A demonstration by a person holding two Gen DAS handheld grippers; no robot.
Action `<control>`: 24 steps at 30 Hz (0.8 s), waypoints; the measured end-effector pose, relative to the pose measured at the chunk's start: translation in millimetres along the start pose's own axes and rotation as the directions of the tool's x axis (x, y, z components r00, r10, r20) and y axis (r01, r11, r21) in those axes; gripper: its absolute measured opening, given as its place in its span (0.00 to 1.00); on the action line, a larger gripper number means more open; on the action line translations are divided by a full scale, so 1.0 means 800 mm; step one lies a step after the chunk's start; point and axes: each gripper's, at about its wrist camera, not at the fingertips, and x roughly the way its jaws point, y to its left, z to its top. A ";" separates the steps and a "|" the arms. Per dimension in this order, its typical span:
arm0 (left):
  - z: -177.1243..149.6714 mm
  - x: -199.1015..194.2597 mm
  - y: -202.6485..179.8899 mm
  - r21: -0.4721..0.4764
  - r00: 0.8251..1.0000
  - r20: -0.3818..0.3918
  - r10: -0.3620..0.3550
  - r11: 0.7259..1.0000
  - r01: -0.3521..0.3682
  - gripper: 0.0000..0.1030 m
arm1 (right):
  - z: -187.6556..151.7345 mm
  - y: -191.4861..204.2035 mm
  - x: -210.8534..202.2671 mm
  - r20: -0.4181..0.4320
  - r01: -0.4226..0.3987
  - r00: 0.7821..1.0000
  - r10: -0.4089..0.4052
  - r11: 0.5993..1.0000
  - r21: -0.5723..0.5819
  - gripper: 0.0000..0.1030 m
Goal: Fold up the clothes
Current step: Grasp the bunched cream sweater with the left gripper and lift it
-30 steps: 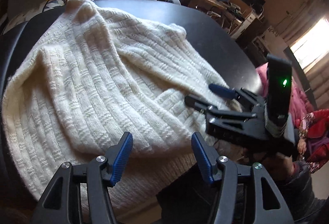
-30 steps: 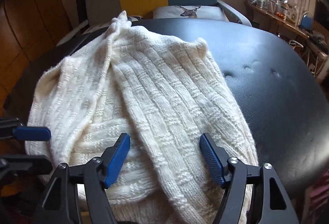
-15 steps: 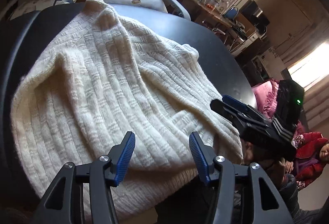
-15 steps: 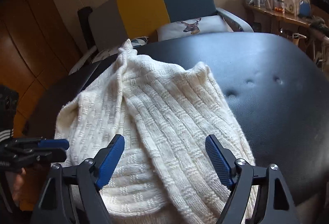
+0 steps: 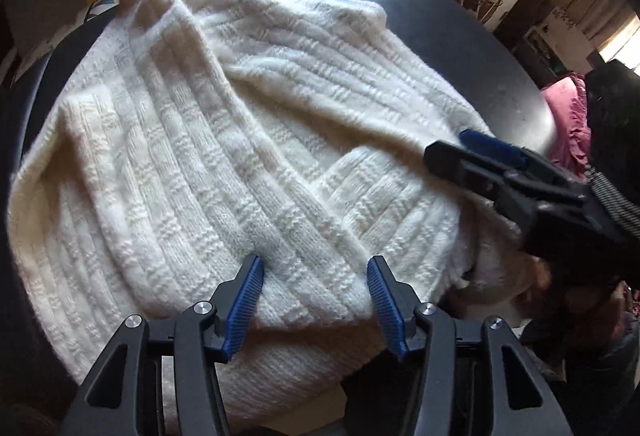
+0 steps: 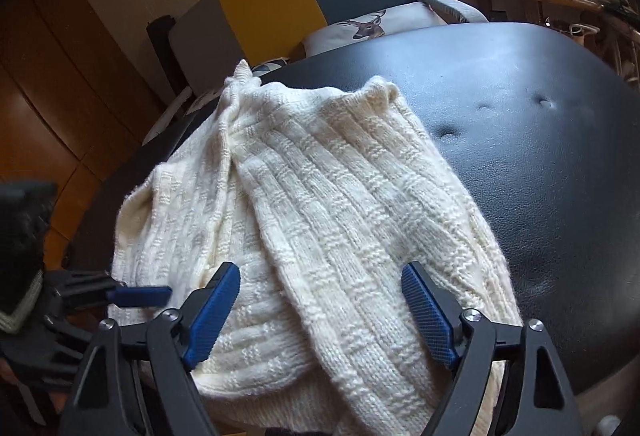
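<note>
Your left gripper hangs over the near hem of the cream knit sweater, its blue-padded fingers spread wide with nothing between them. Your right gripper is likewise wide apart above the same near edge, holding nothing. From the left wrist view it enters from the right, low over the sweater's folded-in sleeve.

The sweater lies rumpled on the black padded table, covering its left part and draping over the near edge, with both sleeves crossed over the body. Beyond the table stands a yellow and teal chair holding a deer-print cushion.
</note>
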 end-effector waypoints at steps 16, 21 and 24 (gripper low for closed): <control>-0.022 -0.078 0.135 -0.261 0.969 0.230 -0.090 0.954 0.150 0.08 | 0.002 0.040 -0.005 -0.029 -0.027 0.999 0.023 0.993 -0.117 0.87; -0.019 -0.076 0.203 -0.390 0.980 0.195 -0.025 0.915 0.101 0.11 | -0.005 0.103 0.004 -0.123 -0.152 0.985 0.123 0.953 -0.261 0.89; -0.036 -0.086 0.221 -0.432 0.972 0.215 -0.090 0.884 0.178 0.15 | -0.010 0.139 0.014 -0.169 -0.205 0.973 0.155 0.919 -0.336 0.89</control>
